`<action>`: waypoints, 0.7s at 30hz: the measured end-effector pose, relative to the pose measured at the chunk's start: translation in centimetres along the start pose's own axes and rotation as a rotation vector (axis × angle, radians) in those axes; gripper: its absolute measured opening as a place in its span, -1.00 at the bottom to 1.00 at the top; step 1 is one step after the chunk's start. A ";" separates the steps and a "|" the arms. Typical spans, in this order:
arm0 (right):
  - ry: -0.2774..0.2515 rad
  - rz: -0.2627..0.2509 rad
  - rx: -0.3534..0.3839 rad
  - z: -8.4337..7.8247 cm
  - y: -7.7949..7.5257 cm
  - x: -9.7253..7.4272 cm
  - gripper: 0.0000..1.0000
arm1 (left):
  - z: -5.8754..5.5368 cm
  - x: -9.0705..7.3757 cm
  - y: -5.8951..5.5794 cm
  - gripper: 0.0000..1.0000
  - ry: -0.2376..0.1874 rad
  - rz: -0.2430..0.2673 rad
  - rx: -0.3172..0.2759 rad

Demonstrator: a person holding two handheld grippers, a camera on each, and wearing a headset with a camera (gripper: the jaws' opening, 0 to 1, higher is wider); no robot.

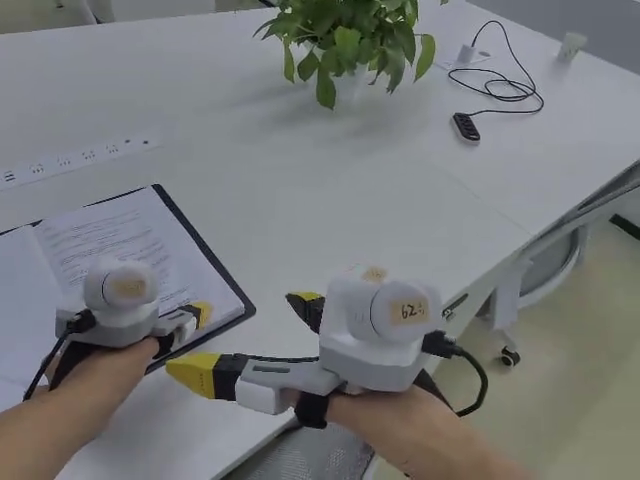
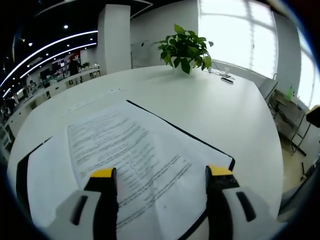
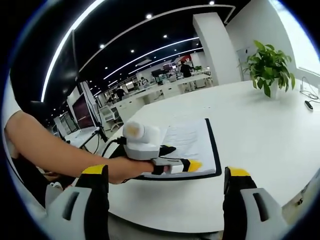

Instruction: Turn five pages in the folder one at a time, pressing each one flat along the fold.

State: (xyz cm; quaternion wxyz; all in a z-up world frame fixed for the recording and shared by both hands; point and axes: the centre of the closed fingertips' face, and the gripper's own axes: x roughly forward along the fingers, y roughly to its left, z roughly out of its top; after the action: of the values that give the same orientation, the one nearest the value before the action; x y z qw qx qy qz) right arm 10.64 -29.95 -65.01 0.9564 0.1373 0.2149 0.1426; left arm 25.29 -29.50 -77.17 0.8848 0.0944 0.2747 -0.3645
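One open black-edged folder of white printed pages (image 1: pixel 120 240) lay at the near left edge of the white table (image 1: pixel 350 200); the left gripper (image 2: pixel 162 175) hovered over its right-hand page by the near right corner, jaws apart and empty; the right gripper (image 1: pixel 245 335) hung off the table's near edge, jaws wide, holding nothing; one leafy green potted plant (image 1: pixel 345 40), one black remote (image 1: pixel 466 127) and one coiled black cable (image 1: pixel 500 85) sat toward the far right corner.
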 end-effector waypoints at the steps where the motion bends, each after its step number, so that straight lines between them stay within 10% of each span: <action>1: 0.004 -0.001 -0.002 -0.1 0.0 0.1 0.90 | -0.1 0.0 0.0 0.44 -0.001 0.005 0.006; 21: 0.032 -0.003 0.025 -0.5 -1.1 1.1 0.83 | -0.7 0.5 0.2 0.14 -0.132 0.024 -0.003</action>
State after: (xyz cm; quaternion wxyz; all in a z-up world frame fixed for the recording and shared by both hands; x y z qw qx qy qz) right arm 11.63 -30.52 -66.17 0.9512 0.1465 0.2323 0.1406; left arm 25.45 -29.37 -78.05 0.9055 0.0720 0.2153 -0.3586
